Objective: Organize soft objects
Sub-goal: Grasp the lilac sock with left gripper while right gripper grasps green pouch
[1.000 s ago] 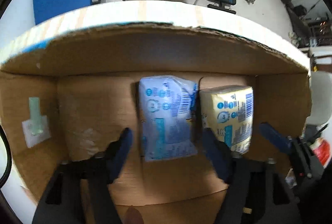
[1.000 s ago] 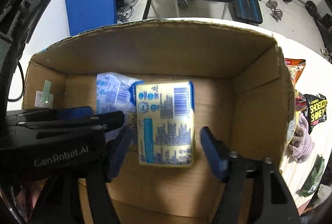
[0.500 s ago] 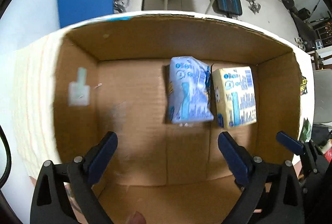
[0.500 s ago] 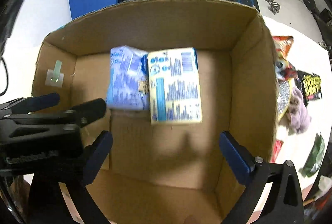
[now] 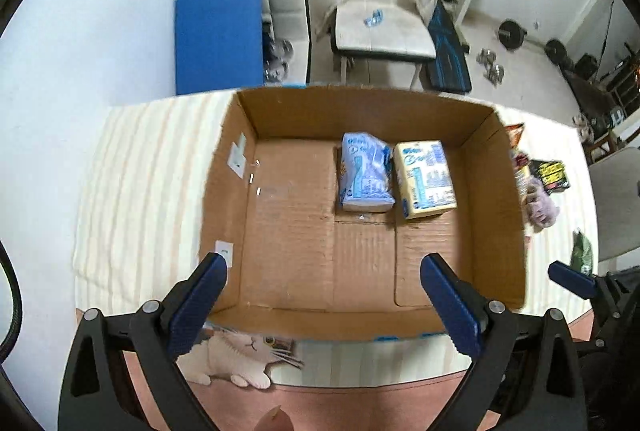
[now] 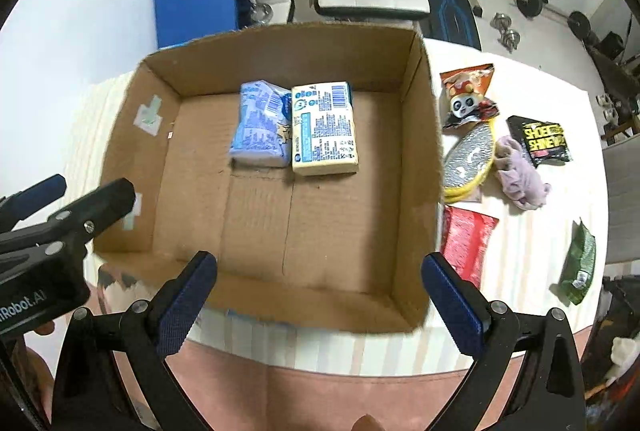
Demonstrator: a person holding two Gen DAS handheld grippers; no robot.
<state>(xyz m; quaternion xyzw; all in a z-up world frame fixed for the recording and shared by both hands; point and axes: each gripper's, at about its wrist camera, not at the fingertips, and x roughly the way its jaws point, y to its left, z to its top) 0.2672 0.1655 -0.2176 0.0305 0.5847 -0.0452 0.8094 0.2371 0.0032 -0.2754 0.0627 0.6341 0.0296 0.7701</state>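
An open cardboard box stands on the striped table. Inside it a blue tissue pack and a yellow tissue pack lie side by side near the far wall. My left gripper is open and empty, held above the box's near edge. My right gripper is open and empty, also above the near edge. Right of the box lie a purple soft cloth, a panda snack bag, a black packet, a red packet and a green packet.
A silver-and-yellow pouch leans by the box's right wall. A cat-print mat lies at the table's near edge. Behind the table stand a blue board, a white chair and gym weights.
Both grippers have pulled back up and out of the box and opened wide. The two tissue packs stay lying in the box.
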